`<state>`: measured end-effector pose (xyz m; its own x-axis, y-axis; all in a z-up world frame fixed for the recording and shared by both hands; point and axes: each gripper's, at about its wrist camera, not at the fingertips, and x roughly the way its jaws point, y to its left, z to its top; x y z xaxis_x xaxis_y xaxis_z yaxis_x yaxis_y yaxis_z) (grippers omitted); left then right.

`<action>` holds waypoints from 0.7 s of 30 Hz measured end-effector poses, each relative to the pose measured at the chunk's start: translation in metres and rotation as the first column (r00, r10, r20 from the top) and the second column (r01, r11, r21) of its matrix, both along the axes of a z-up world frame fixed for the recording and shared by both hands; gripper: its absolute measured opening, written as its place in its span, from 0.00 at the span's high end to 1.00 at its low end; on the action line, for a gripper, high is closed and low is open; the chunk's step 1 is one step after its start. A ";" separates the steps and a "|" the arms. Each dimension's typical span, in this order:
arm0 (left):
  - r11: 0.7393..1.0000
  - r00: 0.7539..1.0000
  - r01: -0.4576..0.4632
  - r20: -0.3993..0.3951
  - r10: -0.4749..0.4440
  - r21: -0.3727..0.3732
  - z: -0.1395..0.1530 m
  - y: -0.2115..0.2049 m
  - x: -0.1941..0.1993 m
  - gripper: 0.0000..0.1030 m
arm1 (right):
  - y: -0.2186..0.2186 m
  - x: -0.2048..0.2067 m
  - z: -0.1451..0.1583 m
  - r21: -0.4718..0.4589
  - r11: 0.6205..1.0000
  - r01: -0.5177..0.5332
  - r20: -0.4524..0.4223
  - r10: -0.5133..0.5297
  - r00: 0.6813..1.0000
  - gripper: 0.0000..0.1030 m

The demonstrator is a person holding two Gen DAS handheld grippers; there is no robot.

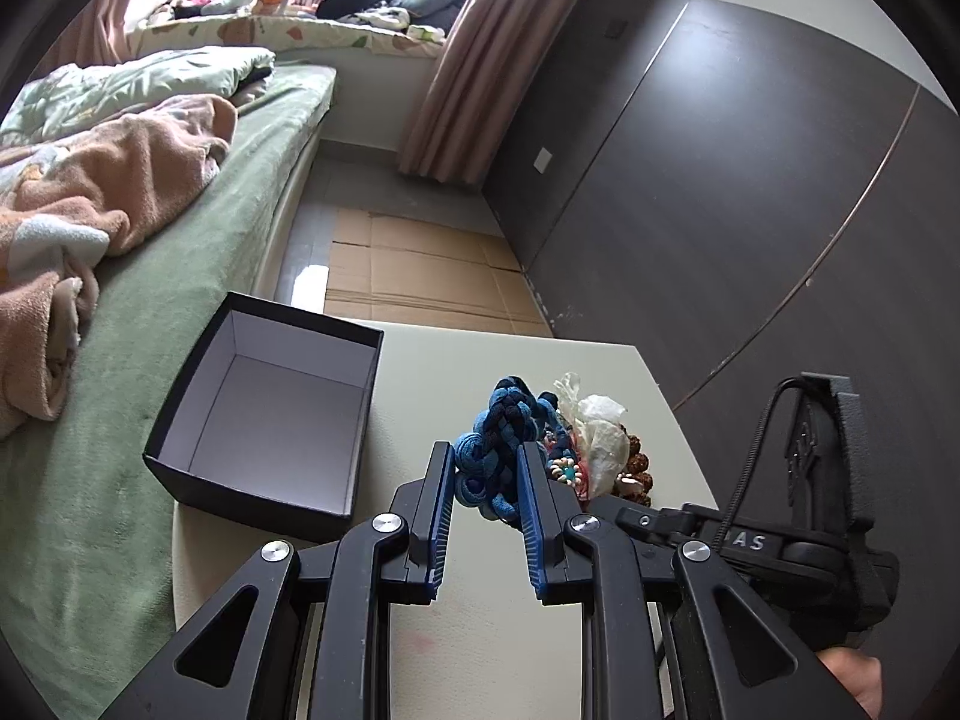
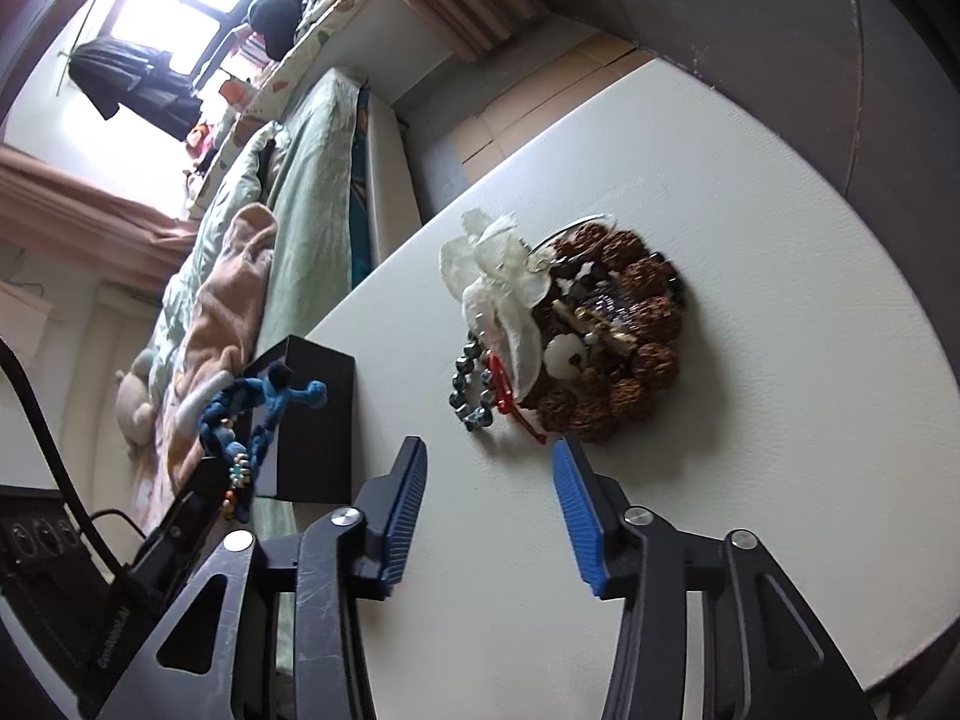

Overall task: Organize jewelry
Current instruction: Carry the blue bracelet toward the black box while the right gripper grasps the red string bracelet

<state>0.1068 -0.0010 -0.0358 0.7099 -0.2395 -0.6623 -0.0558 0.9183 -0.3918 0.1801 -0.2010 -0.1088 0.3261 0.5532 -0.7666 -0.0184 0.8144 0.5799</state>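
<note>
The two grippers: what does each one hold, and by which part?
Left gripper pinches the blue braided band at its lower end. Right gripper holds nothing.

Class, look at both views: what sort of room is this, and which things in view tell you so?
Most likely a bedroom. An unmade bed with a rumpled blanket runs beside the table, and curtains hang at a window.

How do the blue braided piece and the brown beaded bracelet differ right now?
The blue braided piece is soft woven cord, clamped between the left hand-held gripper's pads and lifted off the table; the brown beaded bracelet is a ring of knobbly round beads, lying flat in the jewelry pile. The right hand-held gripper is open just short of the bracelet, not touching it. Neither is in the black box yet.
</note>
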 end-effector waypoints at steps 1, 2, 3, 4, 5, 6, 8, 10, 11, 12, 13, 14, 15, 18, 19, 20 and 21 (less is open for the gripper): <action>1.000 1.000 -0.003 0.000 0.003 -0.004 0.000 0.002 0.000 0.79 | 0.002 0.002 -0.002 -0.006 1.000 -0.001 -0.004 0.001 1.000 0.58; 1.000 1.000 -0.005 0.000 0.005 -0.010 0.001 0.005 0.000 0.79 | 0.004 0.004 -0.004 -0.015 1.000 -0.001 -0.007 0.001 1.000 0.58; 1.000 1.000 -0.006 -0.001 0.006 -0.014 0.001 0.007 0.000 0.79 | 0.007 0.006 -0.005 -0.031 1.000 0.001 -0.005 -0.001 1.000 0.58; 1.000 1.000 -0.007 -0.001 0.007 -0.019 0.002 0.008 0.000 0.79 | 0.008 0.008 -0.005 -0.048 0.999 0.001 0.000 -0.001 1.000 0.58; 1.000 1.000 -0.009 0.001 0.009 -0.024 0.002 0.010 0.000 0.79 | 0.011 0.009 -0.005 -0.064 0.998 -0.004 0.009 0.004 1.000 0.58; 1.000 1.000 -0.012 0.001 0.012 -0.028 0.003 0.012 0.000 0.79 | 0.013 0.011 -0.005 -0.075 0.997 -0.010 0.015 0.012 1.000 0.58; 0.999 1.000 -0.019 0.000 0.019 -0.035 0.004 0.016 0.000 0.79 | 0.018 0.014 -0.005 -0.094 0.995 -0.023 0.019 0.025 1.000 0.59; 0.999 1.000 -0.027 -0.006 0.027 -0.048 0.004 0.020 0.001 0.79 | 0.025 0.016 -0.005 -0.127 0.991 -0.033 0.034 0.037 0.999 0.62; 0.998 0.999 -0.032 -0.010 0.031 -0.059 0.003 0.022 0.000 0.79 | 0.028 0.018 -0.005 -0.142 0.989 -0.036 0.037 0.042 0.998 0.65; 0.997 0.999 -0.035 -0.014 0.034 -0.069 0.003 0.024 0.000 0.79 | 0.027 0.018 -0.005 -0.151 0.988 -0.037 0.040 0.043 0.998 0.67; 0.996 0.999 -0.038 -0.017 0.037 -0.080 0.003 0.026 -0.001 0.79 | 0.030 0.019 -0.006 -0.162 0.986 -0.039 0.041 0.046 0.998 0.72; 0.995 0.999 -0.041 -0.019 0.040 -0.088 0.003 0.028 -0.001 0.79 | 0.032 0.020 -0.007 -0.172 0.984 -0.044 0.035 0.051 0.998 0.81; 0.995 0.999 -0.045 -0.019 0.043 -0.091 0.003 0.029 -0.003 0.79 | 0.033 0.020 -0.010 -0.180 0.982 -0.052 0.023 0.057 0.998 0.86; 0.995 0.999 -0.050 -0.012 0.049 -0.089 0.006 0.032 -0.006 0.79 | 0.038 0.021 -0.021 -0.202 0.977 -0.062 -0.008 0.061 0.998 0.94; 0.995 0.999 -0.052 -0.011 0.051 -0.089 0.007 0.033 -0.008 0.79 | 0.038 0.020 -0.023 -0.206 0.977 -0.056 -0.011 0.055 0.998 0.95; 0.994 0.998 -0.055 -0.009 0.054 -0.091 0.008 0.034 -0.009 0.79 | 0.038 0.019 -0.021 -0.195 0.979 -0.054 -0.006 0.054 0.999 0.96; 0.994 0.998 -0.057 -0.008 0.057 -0.091 0.008 0.035 -0.011 0.79 | 0.036 0.017 -0.019 -0.182 0.982 -0.053 0.000 0.054 0.999 0.96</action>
<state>0.0961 0.0345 -0.0278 0.7206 -0.2585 -0.6434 -0.1096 0.8738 -0.4737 0.1973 -0.1651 -0.1283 0.3037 0.4219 -0.8543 -0.0672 0.9039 0.4225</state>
